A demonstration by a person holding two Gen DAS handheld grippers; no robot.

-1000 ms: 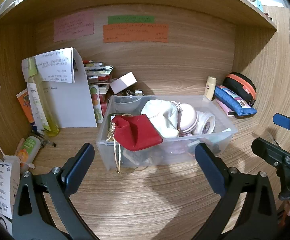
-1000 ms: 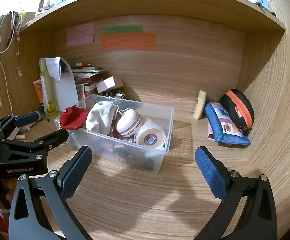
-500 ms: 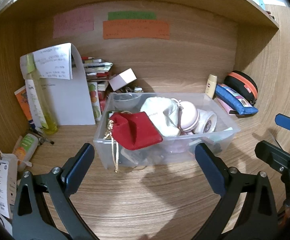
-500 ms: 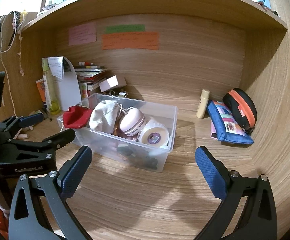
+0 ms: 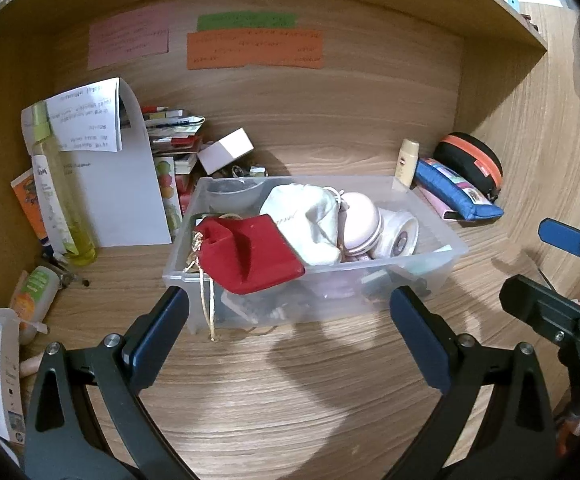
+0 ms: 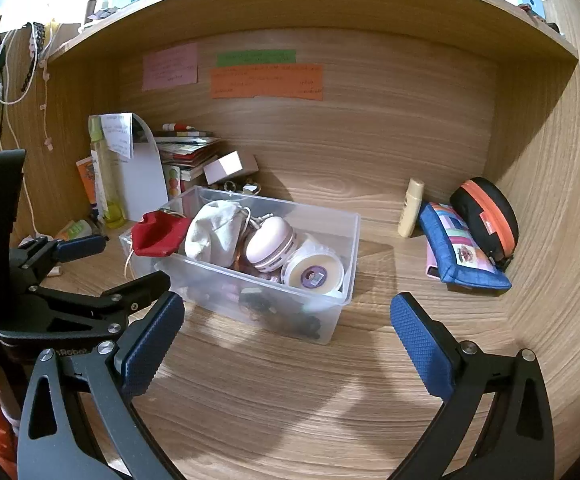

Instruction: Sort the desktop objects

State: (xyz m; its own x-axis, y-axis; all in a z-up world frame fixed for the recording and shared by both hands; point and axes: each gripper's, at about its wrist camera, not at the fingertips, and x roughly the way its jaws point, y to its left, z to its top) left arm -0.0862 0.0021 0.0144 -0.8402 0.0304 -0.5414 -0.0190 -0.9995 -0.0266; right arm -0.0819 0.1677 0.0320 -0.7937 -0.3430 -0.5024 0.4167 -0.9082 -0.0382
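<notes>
Sitting on the wooden worktop (image 5: 290, 400) was a clear box (image 5: 430, 264) full of things, with a red pouch (image 5: 249, 256) hanging over its front edge. The left tongs (image 5: 290, 344) and the right tongs (image 6: 287, 344) both stood wide apart, holding nothing, near the box.
</notes>
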